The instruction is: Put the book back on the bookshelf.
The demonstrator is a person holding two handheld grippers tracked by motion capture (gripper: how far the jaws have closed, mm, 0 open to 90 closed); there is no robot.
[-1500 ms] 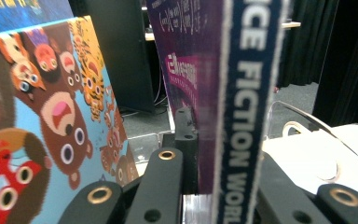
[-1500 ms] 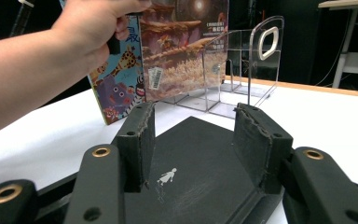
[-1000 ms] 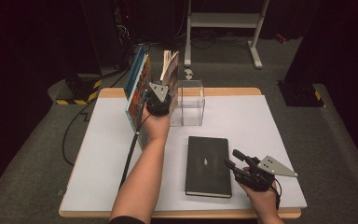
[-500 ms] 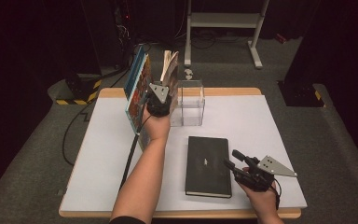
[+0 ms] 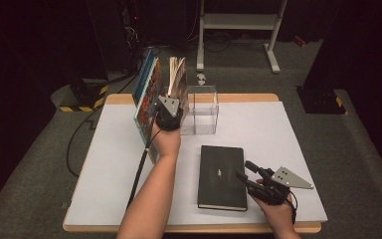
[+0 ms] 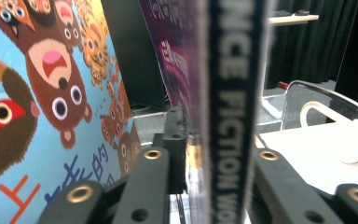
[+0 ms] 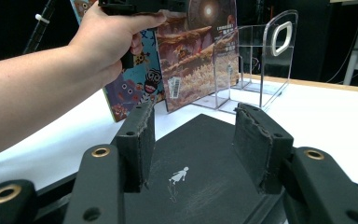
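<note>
A science fiction paperback (image 5: pixel 177 74) stands upright in the left end of a clear acrylic rack (image 5: pixel 204 109). My left gripper (image 5: pixel 175 98) reaches it from the near side. Its jaws have just been opening and are now open, with the book's spine (image 6: pixel 235 93) still between them and a narrow gap at the left pad. A picture book with cartoon bears (image 5: pixel 146 99) leans just left of it. A black hardcover (image 5: pixel 221 177) lies flat on the table. My right gripper (image 5: pixel 246 175) hovers open over its right edge, with nothing between the pads (image 7: pixel 137 140).
The white table top (image 5: pixel 278 139) has free room right of the rack and left of the forearm. The left gripper's cable (image 5: pixel 138 174) trails along the forearm to the near edge. A white stand (image 5: pixel 238 25) sits on the floor behind the table.
</note>
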